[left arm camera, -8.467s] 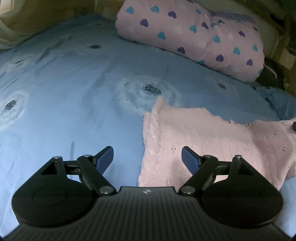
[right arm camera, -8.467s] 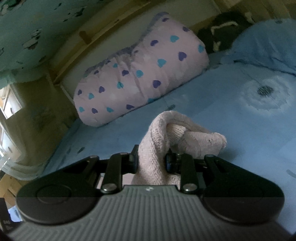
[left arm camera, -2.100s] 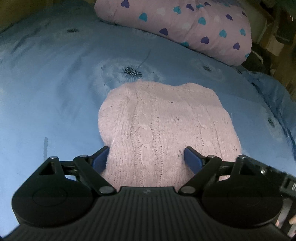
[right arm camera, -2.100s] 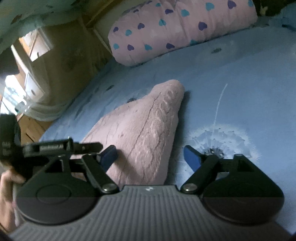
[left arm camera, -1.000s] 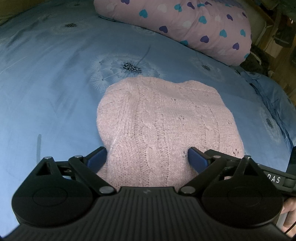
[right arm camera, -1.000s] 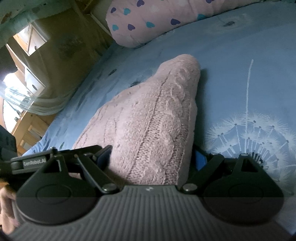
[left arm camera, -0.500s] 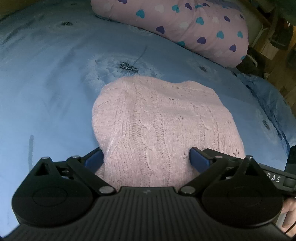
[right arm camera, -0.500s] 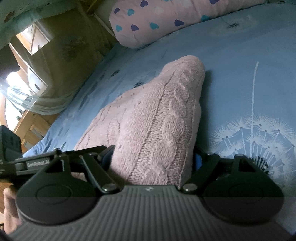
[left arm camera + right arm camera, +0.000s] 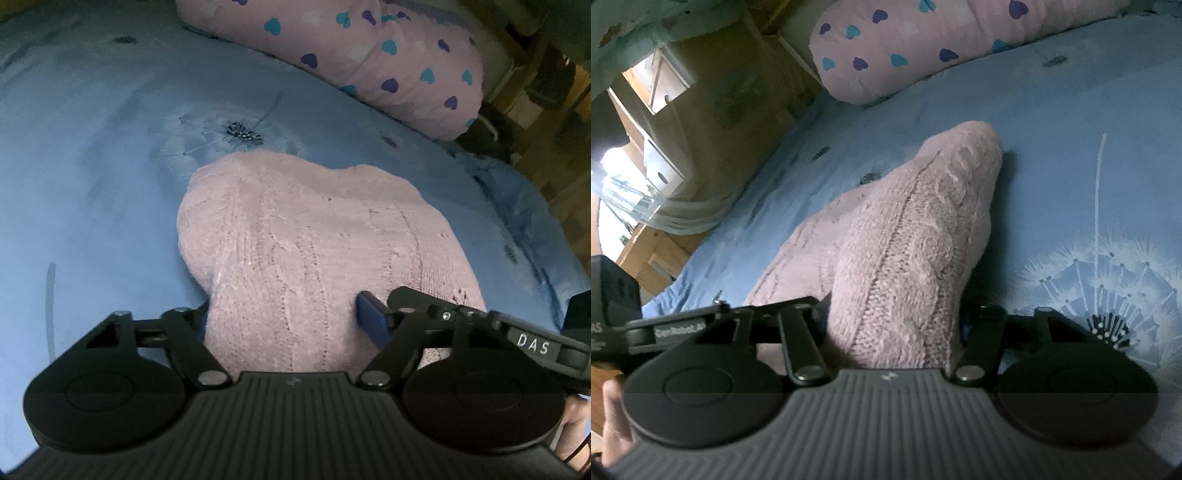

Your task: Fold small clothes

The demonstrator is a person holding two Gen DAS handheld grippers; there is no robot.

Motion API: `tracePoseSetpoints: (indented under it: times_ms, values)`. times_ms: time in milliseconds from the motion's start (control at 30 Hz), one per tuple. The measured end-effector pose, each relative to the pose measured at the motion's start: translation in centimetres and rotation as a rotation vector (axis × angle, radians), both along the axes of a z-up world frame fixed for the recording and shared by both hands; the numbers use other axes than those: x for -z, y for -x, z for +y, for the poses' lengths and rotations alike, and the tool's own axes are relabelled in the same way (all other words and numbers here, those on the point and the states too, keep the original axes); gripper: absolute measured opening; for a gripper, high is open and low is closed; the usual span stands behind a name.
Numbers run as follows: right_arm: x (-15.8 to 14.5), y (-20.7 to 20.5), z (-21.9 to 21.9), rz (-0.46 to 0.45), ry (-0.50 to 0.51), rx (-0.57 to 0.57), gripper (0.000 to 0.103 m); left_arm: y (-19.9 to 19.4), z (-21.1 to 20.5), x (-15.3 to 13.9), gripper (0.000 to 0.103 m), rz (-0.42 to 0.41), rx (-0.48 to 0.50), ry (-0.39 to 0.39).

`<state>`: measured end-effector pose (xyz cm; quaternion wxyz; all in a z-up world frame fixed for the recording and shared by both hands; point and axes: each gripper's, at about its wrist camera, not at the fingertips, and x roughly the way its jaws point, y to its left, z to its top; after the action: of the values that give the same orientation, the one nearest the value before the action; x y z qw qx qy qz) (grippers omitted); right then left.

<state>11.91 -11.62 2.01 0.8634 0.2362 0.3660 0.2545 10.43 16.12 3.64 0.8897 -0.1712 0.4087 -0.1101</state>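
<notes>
Both claws have just been closing on the near edge of the folded pale-pink cable-knit sweater (image 9: 314, 240): left claw (image 9: 284, 317) and right claw (image 9: 892, 325) each pinch bunched knit. It lies mid-bed on the blue dandelion-print bedsheet (image 9: 92, 184). Far right sits a pink heart-print pillow (image 9: 369, 55).

Your left wrist camera is looking steeply down along its claw (image 9: 282, 314), sitting very near the pink knit garment (image 9: 317, 236) and facing up the blue bed (image 9: 92, 155) toward the heart-print pillow (image 9: 369, 55). Your right wrist camera is looking along its claw (image 9: 892, 325) at a shallower tilt, equally near. Both views are sharing the garment, bed, pillow and each other's claw.
</notes>
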Motion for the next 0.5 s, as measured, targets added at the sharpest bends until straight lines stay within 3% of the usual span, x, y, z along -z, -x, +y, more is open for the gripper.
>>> tracePoseSetpoints:
  times_ms: [167, 500]
  values:
    - [-1.2, 0.5, -0.5, 0.023, -0.063, 0.006, 0.052, 1.1, 0.4, -1.1, 0.065, -0.018, 0.01, 0.046]
    - [-3.9, 4.8, -4.6, 0.065, -0.177, 0.02, 0.051, 5.8, -3.2, -2.9, 0.065, -0.007, 0.126, 0.158]
